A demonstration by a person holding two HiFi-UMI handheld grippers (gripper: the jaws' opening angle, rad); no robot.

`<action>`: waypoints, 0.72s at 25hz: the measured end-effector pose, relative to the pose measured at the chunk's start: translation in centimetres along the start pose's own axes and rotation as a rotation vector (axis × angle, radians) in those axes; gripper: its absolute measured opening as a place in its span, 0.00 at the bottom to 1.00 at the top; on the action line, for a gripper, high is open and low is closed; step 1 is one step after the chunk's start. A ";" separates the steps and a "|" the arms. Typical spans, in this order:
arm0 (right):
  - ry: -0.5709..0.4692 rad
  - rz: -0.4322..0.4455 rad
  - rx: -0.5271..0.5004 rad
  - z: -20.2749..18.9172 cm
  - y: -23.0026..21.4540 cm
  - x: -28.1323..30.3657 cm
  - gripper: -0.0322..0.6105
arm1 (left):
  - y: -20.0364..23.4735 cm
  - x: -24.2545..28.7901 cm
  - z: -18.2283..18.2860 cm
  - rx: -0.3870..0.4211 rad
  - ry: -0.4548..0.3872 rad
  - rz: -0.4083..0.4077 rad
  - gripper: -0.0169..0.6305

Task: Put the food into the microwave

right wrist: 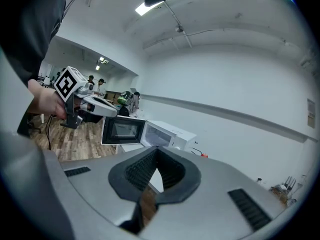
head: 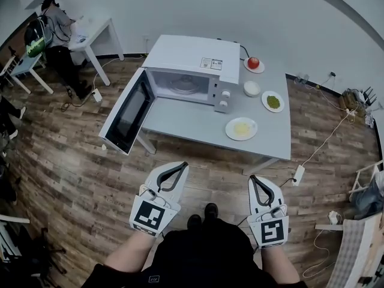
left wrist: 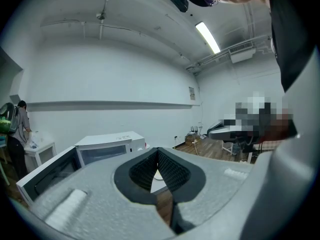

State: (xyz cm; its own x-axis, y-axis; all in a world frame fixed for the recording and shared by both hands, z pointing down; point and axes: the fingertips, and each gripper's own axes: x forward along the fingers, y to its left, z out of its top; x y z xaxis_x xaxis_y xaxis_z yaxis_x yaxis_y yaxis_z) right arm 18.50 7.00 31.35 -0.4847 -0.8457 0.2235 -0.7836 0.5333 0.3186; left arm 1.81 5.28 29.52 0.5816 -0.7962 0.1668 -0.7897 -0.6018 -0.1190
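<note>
A white microwave (head: 192, 62) stands on the grey table (head: 186, 122), its door (head: 127, 111) swung open to the left and the glass turntable (head: 183, 86) bare. On the table's right part are a plate of yellow food (head: 241, 128), a plate of green food (head: 273, 101), a white bowl (head: 252, 88) and a red fruit on a plate (head: 254, 63). Both grippers hang over the wooden floor in front of the table. My left gripper (head: 182, 165) (left wrist: 158, 149) and right gripper (head: 253, 178) (right wrist: 157, 148) are shut with nothing between their pads.
The open microwave door juts out past the table's left front corner. A power strip (head: 298, 174) with cables lies on the floor at the right. A person (head: 54, 23) stands at a white desk (head: 96, 32) in the far left corner.
</note>
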 end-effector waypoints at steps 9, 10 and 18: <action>0.087 0.017 -0.149 -2.7 -2.1 4.9 0.07 | 1.2 6.0 -1.6 0.293 0.114 0.073 0.04; 0.093 0.021 -0.164 -3.0 -1.9 5.7 0.07 | 1.3 6.5 -2.1 0.320 0.129 0.066 0.04; 0.254 -0.032 -0.254 -7.0 0.4 14.0 0.07 | 4.6 8.6 -7.3 0.355 0.212 -0.075 0.04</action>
State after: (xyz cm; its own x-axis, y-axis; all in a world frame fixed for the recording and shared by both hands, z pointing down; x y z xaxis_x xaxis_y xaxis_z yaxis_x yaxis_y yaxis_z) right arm 14.15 -4.51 41.06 -0.3244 -0.8471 0.4209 -0.6597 0.5215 0.5412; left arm 1.73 -3.90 37.55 0.5524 -0.7414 0.3811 -0.6089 -0.6711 -0.4229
